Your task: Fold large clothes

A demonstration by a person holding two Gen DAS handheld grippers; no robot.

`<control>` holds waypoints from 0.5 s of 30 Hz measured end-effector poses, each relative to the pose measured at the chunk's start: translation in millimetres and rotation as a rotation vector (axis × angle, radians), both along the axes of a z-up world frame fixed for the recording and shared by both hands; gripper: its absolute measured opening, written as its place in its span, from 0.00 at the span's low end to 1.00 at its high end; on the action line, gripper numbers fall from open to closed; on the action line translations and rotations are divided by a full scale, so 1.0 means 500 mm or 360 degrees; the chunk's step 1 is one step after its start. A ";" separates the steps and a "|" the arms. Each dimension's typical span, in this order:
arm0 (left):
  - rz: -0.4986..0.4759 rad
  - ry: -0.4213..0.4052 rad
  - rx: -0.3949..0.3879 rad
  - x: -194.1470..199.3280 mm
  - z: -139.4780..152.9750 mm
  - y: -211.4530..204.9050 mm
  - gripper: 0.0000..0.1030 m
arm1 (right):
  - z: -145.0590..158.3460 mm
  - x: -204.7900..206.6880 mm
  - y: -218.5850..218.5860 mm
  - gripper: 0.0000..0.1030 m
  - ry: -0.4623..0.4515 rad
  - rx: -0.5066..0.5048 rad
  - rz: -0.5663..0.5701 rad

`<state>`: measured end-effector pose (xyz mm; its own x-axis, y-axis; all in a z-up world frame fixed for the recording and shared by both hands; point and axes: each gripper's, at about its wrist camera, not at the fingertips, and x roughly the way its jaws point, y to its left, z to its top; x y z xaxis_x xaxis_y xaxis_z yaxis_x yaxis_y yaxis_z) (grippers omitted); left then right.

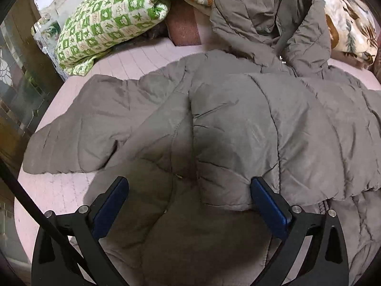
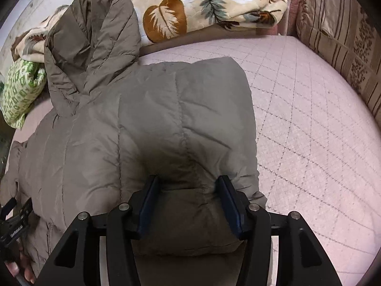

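Bed (image 2: 309, 119): covered by a pale pink quilted sheet with a diamond stitch pattern. A wall or headboard panel with brown striped and leaf-patterned fabric (image 2: 343, 45) borders it at the far right of the right wrist view.

Grey-brown quilted puffer coat (image 1: 238, 124): lies spread across the middle of the bed, hood (image 1: 269, 16) toward the far side, resting against the piled bedding. One sleeve (image 1: 78, 128) extends flat to the left in the left wrist view. The right side is folded inward over the body.

Cream fleece blanket with brown and teal leaf print (image 2: 190, 7): heaped along the far edge of the bed.

Green-and-white checked quilt (image 1: 109, 23): bundled at the far left, beside the blanket.

Left gripper (image 1: 188, 200): low over the coat's lower portion, blue-padded fingers (image 1: 269, 205) spread wide, holding nothing.

Right gripper (image 2: 188, 195): fingers (image 2: 228, 202) closed in on a bunched fold of coat fabric at the folded edge.
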<state>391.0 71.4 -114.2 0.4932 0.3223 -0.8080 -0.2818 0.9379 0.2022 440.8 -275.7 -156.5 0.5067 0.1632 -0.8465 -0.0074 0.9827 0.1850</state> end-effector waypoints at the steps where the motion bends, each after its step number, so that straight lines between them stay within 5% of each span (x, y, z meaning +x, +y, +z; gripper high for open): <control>1: 0.0004 -0.0042 -0.0016 -0.006 0.014 0.001 1.00 | 0.016 -0.006 -0.002 0.55 -0.0024 0.0000 -0.0007; 8: -0.0035 -0.0246 0.0043 -0.032 0.084 -0.007 1.00 | 0.116 -0.028 -0.006 0.55 -0.0257 0.0084 -0.0028; 15: -0.0021 0.0071 -0.0009 0.007 -0.014 0.009 1.00 | 0.046 -0.015 0.046 0.55 -0.0116 0.0018 0.0067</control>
